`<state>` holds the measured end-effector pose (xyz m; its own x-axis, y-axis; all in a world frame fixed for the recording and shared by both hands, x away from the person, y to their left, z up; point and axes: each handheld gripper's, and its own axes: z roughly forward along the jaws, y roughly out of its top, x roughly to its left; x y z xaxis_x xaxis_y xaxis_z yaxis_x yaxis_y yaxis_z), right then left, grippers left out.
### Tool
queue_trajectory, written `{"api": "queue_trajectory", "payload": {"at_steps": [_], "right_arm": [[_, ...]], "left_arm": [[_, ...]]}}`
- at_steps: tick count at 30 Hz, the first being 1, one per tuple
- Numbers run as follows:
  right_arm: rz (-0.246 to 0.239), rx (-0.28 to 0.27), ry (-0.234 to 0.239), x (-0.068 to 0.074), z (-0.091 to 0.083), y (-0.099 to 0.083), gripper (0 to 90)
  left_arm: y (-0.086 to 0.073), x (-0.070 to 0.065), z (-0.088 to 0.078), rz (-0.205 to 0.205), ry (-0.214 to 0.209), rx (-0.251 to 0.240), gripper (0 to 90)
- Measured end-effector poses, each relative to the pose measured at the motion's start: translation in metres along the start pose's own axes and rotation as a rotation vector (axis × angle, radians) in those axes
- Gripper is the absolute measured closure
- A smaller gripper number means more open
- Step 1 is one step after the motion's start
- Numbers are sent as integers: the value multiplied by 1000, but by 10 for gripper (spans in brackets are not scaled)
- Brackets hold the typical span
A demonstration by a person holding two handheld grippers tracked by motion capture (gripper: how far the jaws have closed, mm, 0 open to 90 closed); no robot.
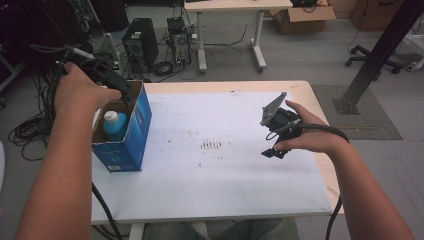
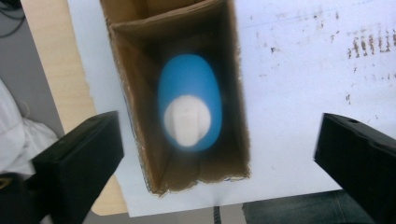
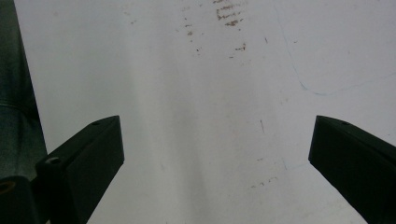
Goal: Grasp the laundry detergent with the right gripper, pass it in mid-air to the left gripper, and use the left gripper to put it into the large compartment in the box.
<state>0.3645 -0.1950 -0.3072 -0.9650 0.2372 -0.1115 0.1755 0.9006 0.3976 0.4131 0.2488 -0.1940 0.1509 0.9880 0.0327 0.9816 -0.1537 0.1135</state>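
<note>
Left gripper [image 2: 215, 154] wide open, blue bottle [image 2: 189, 100] below, inside box [image 2: 140, 93]

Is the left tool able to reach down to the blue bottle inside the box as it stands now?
Probably yes. The left tool hangs directly over the open box, jaws wide apart, and the blue bottle stands upright with its white cap uncovered. The narrow box walls may crowd the jaws.

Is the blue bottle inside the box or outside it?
Inside. The blue bottle stands upright within the cardboard walls of the box, its white cap pointing up. The left tool hangs open above it, not touching.
</note>
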Motion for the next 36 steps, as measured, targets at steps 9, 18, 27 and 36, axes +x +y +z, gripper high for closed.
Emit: {"api": "queue_trajectory", "payload": {"at_steps": [9,18,27,36], "right_arm": [[7,-5,-23,-6,-13,-2,36],[-6,17,-44,-12,-32,4,35],[-80,64,-59,-9,-40,17,35],[-104,113,-53,-1,-46,27,35]], "left_arm": [[8,-40,-18,197,-5,-42,2],[12,-93,-29,518,-56,-68,3],[2,-132,-23,855,-89,-15,2],[-11,-153,-8,1014,-114,31,2]]}}
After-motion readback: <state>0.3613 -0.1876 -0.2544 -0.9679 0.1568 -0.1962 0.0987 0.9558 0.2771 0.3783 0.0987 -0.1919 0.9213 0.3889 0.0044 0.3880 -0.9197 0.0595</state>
